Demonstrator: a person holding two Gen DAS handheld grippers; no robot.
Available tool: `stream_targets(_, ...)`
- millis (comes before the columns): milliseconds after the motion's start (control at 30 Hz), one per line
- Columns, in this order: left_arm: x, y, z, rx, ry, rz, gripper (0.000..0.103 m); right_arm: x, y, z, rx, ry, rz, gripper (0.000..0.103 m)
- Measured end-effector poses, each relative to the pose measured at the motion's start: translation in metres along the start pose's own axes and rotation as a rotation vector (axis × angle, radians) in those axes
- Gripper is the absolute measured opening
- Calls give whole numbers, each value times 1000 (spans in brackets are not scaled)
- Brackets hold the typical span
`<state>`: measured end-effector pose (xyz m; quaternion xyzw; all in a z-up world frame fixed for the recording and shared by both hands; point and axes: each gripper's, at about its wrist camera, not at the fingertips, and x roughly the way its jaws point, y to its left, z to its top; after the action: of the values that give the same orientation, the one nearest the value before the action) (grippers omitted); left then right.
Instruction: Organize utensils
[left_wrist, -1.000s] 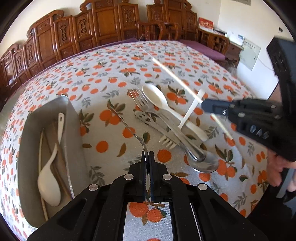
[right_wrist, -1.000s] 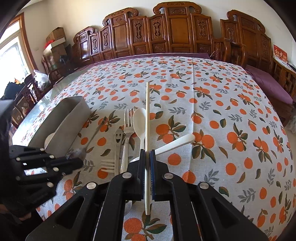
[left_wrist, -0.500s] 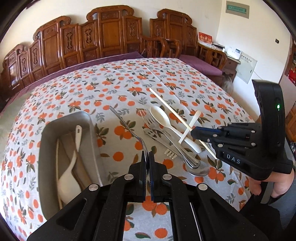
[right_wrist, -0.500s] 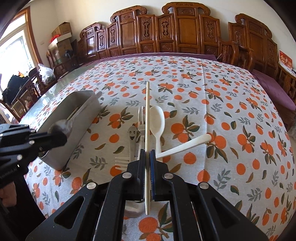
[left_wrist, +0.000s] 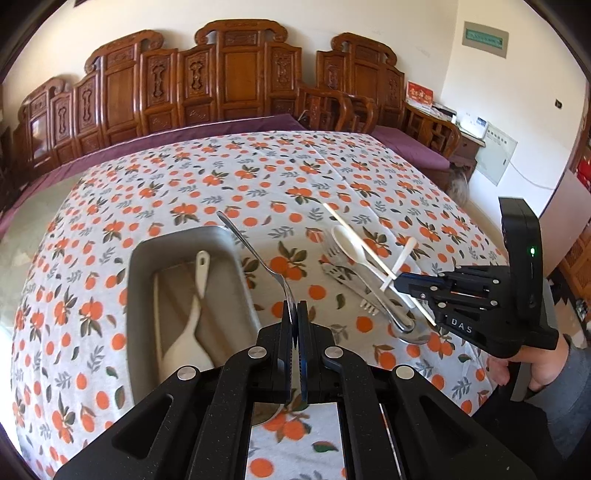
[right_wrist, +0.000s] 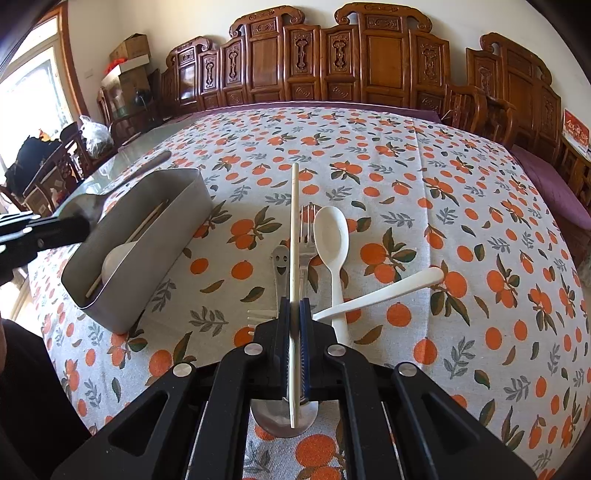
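Both tongs are clamped: my left tongs (left_wrist: 295, 314) grip the neck of a metal spoon (left_wrist: 255, 251), whose handle rises forward over the near corner of the grey bin (left_wrist: 236, 295), and my right tongs (right_wrist: 294, 314) are pressed together on a pale chopstick (right_wrist: 294, 236) that runs straight ahead above the pile. On the right tool's black body, seen from the left camera, I read the white letters "DAS" (left_wrist: 461, 325), with a small green light (left_wrist: 532, 251) lit higher up. A red card with gold characters (right_wrist: 576, 133) stands at the far right of the room, too small to read. Inside the bin lie a white rice paddle (left_wrist: 192, 325) and another chopstick (right_wrist: 129, 243) leaning along the wall. On the orange-print cloth covering the desk (right_wrist: 443, 184) rest a white plastic spoon (right_wrist: 332, 243), a metal fork (right_wrist: 307, 236), a utensil with a smiley-face handle (right_wrist: 280, 260), a white handle (right_wrist: 388, 291) lying crosswise and the white tines of a plastic fork (right_wrist: 258, 317). Carved wooden chairs (right_wrist: 332, 55) line the far edge. A metal bowl (right_wrist: 284, 417) sits beneath my right tongs, mostly covered by them, so I cannot tell which utensil it belongs to. The bowl of my held spoon is hidden behind the left tool's body.
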<state>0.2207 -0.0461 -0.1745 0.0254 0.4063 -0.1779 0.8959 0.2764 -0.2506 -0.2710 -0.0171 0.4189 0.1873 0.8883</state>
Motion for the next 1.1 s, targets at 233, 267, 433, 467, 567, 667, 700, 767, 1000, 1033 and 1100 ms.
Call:
stream_targets(233, 8, 20, -4, -31, 44, -1, 1, 0, 1, 1, -4, -3, 5, 6)
stream_targets(267, 10, 21, -5, -34, 53, -2, 1, 0, 1, 1, -4, -3, 7, 6)
stream_targets(433, 30, 30, -12, -43, 113, 15, 1, -2, 0, 1, -5, -7, 9, 6)
stream_targets(467, 34, 33, -14, -50, 126, 16, 1, -2, 0, 1, -4, -9, 11, 6)
stream_targets(567, 44, 39, -18, -67, 158, 19, 1, -4, 1, 1, -4, -12, 17, 6)
stream_targets(667, 51, 46, -21, -90, 186, 20, 2, -6, 2, 0, -15, -12, 21, 6)
stream_targets(700, 54, 48, -23, -101, 201, 20, 2, -6, 3, 0, -17, -12, 23, 6)
stream_targets(767, 58, 50, -25, -110, 214, 25, 2, -7, 4, 0, -19, -14, 26, 6)
stream_targets(1000, 60, 60, -26, -144, 233, 43, 2, -10, 15, 1, -30, -17, 44, 6)
stream_targets(1033, 59, 60, -25, -145, 231, 46, 2, -11, 16, 2, -33, -17, 45, 6)
stream_targets(1100, 55, 63, -24, -149, 217, 54, 4, -12, 23, 3, -46, -15, 48, 6)
